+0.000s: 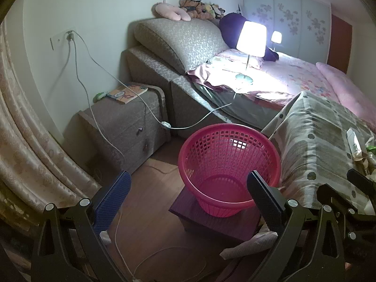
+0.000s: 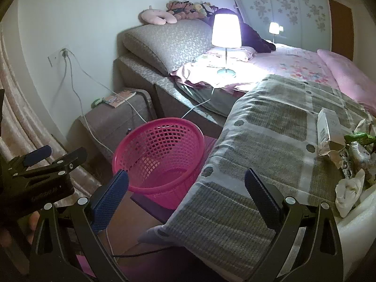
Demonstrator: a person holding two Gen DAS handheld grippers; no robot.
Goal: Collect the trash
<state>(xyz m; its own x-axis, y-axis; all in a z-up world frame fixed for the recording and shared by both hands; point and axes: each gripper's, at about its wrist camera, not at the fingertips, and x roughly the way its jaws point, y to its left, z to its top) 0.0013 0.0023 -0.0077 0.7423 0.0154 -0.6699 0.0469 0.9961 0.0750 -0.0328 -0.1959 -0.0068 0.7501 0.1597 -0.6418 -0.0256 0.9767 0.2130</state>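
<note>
**A:** Where is the trash, relative to the tongs?

**B:** Heaped at the far right on a grey patterned blanket (image 2: 270,127): a torn paper packet (image 2: 325,132), a green wrapper (image 2: 359,138), a crumpled white tissue (image 2: 350,190). All to the right of the right gripper (image 2: 188,193) and apart from it, outside the span of its fingers.

**A:** And the basket?

**B:** Pink mesh basket (image 1: 229,166), empty, upright on a dark stool (image 1: 188,209) beside the bed. Directly ahead of the left gripper (image 1: 189,193), partly framed between its fingers, not touched. In the right wrist view, left of centre, beside the blanket's edge.

**A:** State of the tongs?

**B:** Both spread wide, nothing between the blue pads (image 1: 112,197), nothing held. Both angled downward.

**A:** Anything else?

**B:** Lit table lamp (image 1: 251,37) on the bed, white cord (image 1: 150,115) trailing to a wall socket.
</note>
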